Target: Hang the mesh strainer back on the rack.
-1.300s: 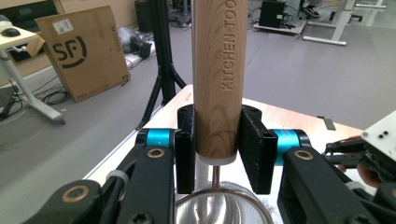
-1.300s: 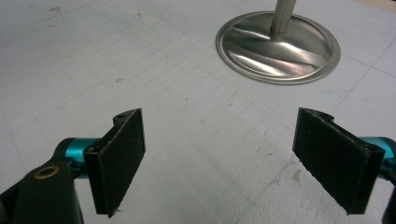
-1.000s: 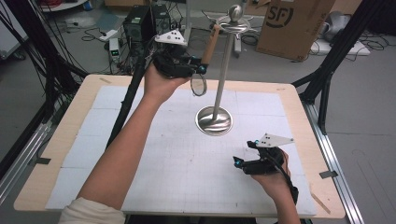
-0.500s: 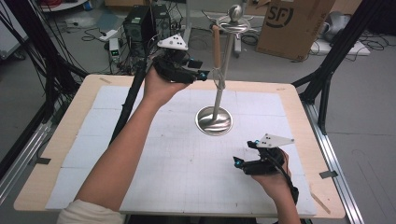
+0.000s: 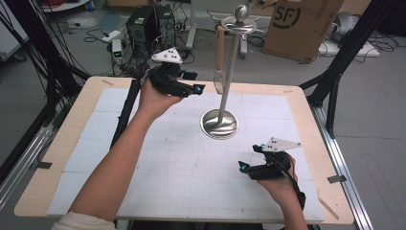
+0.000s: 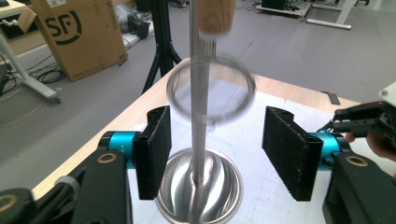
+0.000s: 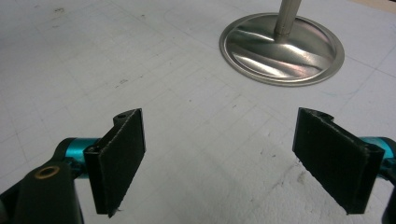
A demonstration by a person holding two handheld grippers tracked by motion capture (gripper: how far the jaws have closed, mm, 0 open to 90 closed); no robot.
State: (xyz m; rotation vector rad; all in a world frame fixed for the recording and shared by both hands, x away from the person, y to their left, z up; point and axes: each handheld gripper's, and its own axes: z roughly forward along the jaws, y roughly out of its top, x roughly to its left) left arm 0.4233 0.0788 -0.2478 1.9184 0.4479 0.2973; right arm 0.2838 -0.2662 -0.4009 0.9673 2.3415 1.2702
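Observation:
A utensil with a wooden handle (image 5: 220, 48) and a wire ring (image 5: 218, 82) hangs from the top of a steel stand (image 5: 229, 72), close to its pole. My left gripper (image 5: 194, 89) is just left of the ring, and its jaws have just been opening. In the left gripper view the handle (image 6: 215, 16) and blurred ring (image 6: 210, 88) hang in front of the pole (image 6: 198, 116), beyond my left gripper (image 6: 210, 135), whose pads do not touch them. My right gripper (image 5: 242, 167) rests low at the front right, open and holding nothing (image 7: 224, 163).
The stand's round base (image 5: 219, 123) sits mid-table on the white gridded mat (image 5: 158, 167); it also lies ahead of the right gripper (image 7: 282, 46). A black tripod leg (image 5: 125, 110) crosses the table's left side. Boxes and cables lie on the floor beyond.
The left gripper carried the utensil right to the stand, then let go and drew back left and down. The utensil now hangs by itself. The right hand stayed put.

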